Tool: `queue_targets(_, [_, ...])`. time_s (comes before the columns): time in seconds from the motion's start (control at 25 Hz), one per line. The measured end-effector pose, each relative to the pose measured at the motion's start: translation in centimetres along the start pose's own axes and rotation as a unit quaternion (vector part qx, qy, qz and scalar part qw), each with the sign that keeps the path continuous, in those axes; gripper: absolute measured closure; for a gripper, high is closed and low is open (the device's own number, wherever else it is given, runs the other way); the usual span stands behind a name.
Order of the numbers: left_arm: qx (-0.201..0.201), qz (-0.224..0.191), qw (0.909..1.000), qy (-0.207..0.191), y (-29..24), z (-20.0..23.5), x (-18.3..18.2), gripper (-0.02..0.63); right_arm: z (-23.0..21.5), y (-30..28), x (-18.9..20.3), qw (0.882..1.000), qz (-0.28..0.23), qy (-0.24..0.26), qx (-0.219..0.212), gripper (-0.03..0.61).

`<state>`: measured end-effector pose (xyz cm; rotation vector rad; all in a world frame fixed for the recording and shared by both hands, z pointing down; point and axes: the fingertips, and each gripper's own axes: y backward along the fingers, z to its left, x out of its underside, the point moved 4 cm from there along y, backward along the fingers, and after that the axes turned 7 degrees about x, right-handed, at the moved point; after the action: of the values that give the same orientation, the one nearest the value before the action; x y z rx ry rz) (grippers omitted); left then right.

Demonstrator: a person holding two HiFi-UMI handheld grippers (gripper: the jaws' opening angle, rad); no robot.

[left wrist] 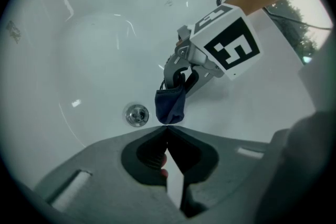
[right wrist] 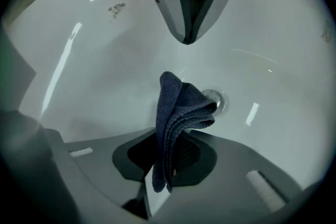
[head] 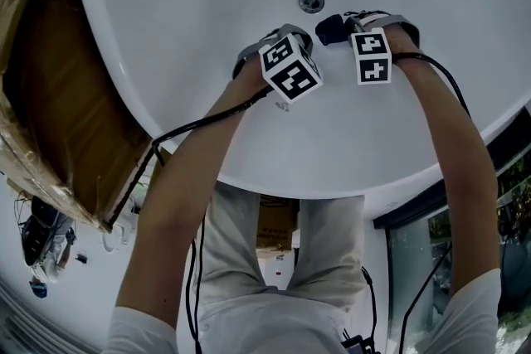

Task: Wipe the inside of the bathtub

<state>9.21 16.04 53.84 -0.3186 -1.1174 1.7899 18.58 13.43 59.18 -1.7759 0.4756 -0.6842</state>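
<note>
A person leans over a big white bathtub [head: 191, 21]. Both arms reach down inside it. The two claws are close together, near the round metal drain [head: 311, 1] on the far side of the tub floor.

The right claw [right wrist: 176, 136] is pinching a dark blue cloth [right wrist: 178, 107]. The cloth is folded and bunched up. It sticks out past the claw tips, toward the drain. I cannot tell if the cloth is touching the tub floor or is just above it.

The left claw [left wrist: 167, 128] is pressed together, and there is nothing in it. It sits just left of the right claw and points at the cloth and the drain.

The tub looks clean and shiny. I see no soap, no water and no wet streaks. There is one small dark mark [right wrist: 116, 8] on the tub wall, well away from the cloth. I cannot tell if it is dirt or a sticker.

So how much is done? The cloth is picked up and is down inside the tub, and that part is ready. I think most of the wiping is left to do. The floor around the drain would likely come first, then the curved walls all the way around.

A brown cardboard box [head: 58, 120] stands outside the tub on the left.
</note>
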Motion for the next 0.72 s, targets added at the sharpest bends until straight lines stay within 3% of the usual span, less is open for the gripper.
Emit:
queue_targets(0.36, [0.005,0.014,0.9999,-0.004,-2.0,0.9,1.3,0.614,0.3,-3.8,-0.5,0.999,0.003,-0.028,-0.042,0.525])
queue_targets(0.72, [0.013,0.016,0.9997,-0.013,-2.9,1.0,0.9,0.614,0.6,-6.3,-0.2,0.996,0.032,-0.064,-0.046,0.523])
